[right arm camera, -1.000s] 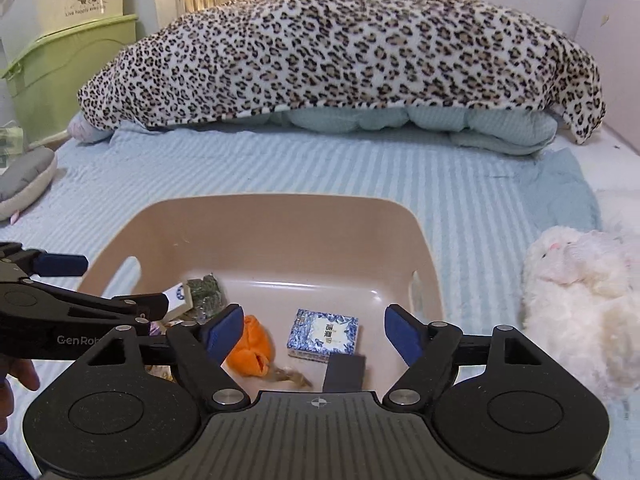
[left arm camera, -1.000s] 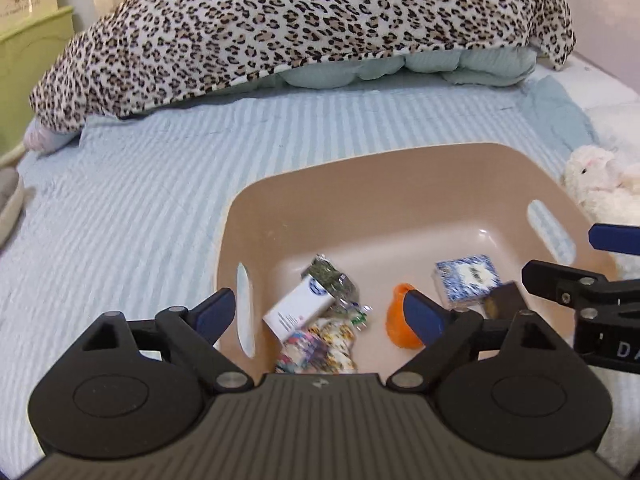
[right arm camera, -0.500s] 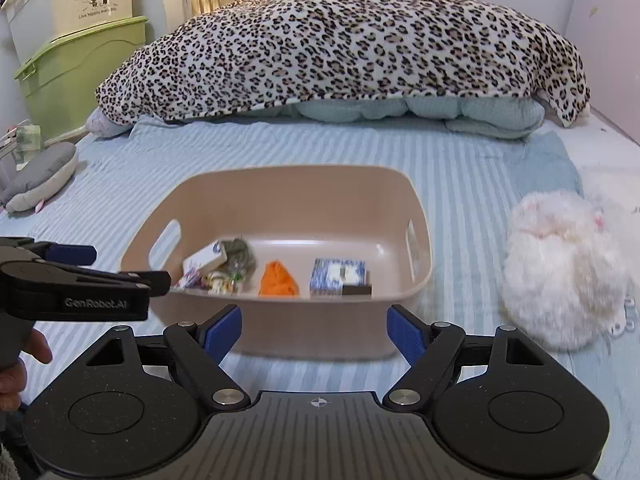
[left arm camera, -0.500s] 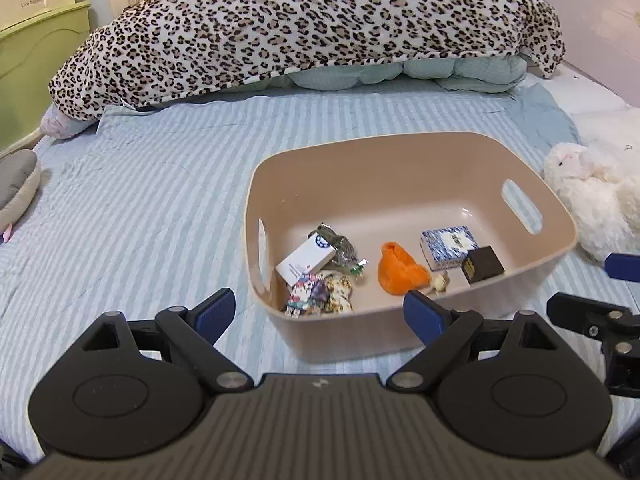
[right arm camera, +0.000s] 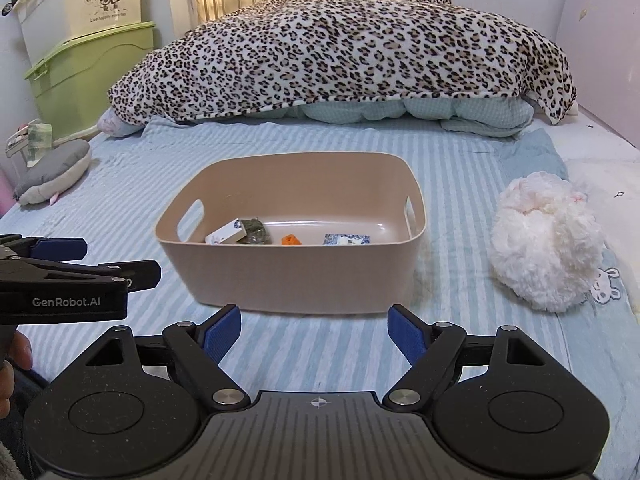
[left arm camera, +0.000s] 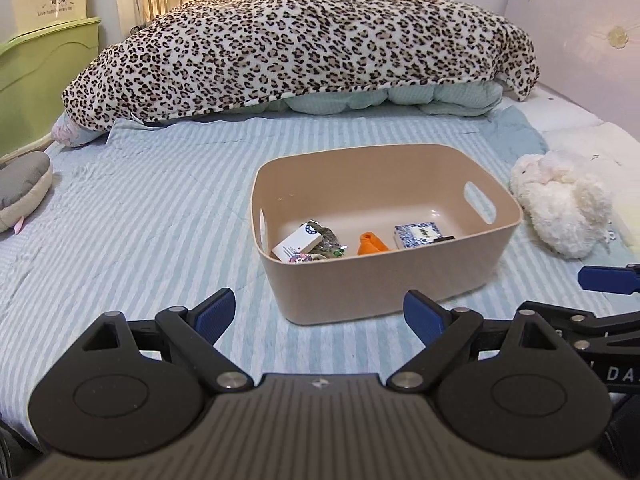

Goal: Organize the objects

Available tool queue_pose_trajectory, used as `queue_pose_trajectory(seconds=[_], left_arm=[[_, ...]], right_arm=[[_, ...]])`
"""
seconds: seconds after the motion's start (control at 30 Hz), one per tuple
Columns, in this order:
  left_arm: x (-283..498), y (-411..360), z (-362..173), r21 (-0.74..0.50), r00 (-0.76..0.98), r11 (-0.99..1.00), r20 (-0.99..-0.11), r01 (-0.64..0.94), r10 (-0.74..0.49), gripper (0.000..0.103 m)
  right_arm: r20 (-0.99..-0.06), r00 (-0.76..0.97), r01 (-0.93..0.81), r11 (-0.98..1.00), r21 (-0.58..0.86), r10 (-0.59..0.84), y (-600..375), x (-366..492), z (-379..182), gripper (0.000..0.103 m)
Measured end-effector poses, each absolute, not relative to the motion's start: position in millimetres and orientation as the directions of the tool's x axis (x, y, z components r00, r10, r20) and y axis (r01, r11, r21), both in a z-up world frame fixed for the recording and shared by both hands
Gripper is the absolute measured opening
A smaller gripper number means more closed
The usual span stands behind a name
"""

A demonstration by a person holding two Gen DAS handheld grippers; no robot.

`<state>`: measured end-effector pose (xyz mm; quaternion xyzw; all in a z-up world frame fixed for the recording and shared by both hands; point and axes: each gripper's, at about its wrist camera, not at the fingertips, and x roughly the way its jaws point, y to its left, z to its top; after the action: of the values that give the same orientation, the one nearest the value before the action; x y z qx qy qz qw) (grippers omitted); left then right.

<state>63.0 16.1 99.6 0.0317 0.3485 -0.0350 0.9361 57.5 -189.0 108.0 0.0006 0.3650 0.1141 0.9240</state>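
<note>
A tan plastic bin stands on the striped bed. Inside lie a white box, a green packet, an orange item, a blue patterned box and a colourful packet. My left gripper is open and empty, in front of the bin; it also shows in the right wrist view. My right gripper is open and empty, in front of the bin; it also shows at the right edge of the left wrist view.
A white plush toy lies right of the bin. A leopard blanket is heaped at the far end. A grey cushion lies at the left edge. Green storage boxes stand beyond it.
Both grippers have pulled back and away from the bin, from over its inside to in front of its near wall. The bin's contents have not moved.
</note>
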Motion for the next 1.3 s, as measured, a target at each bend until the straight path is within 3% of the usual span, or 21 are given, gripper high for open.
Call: queue_pose_trajectory(seconds=[0.2, 0.53, 1.3], left_arm=[[37.6, 24.2, 106.8, -0.008, 0.760, 0.996, -0.645, 0.092, -0.075, 0.091], [-3.0, 24.0, 108.1, 0.022, 0.770, 0.997, -0.636, 0.075, -0.045, 0.091], [-61.7, 6.7, 98.0, 0.009, 0.748, 0.994, -0.659, 0.105, -0.074, 0.091]], right_arm=[[-0.657, 0.718, -0.225, 0.970, 0.096, 0.231, -187.5, 33.7, 114.1, 0.084], [-0.633, 0.733, -0.236, 0.966, 0.105, 0.248, -191.2, -0.7, 121.7, 0.087], [-0.654, 0.710, -0.225, 0.964, 0.142, 0.262, -203.8, -49.2, 114.1, 0.091]])
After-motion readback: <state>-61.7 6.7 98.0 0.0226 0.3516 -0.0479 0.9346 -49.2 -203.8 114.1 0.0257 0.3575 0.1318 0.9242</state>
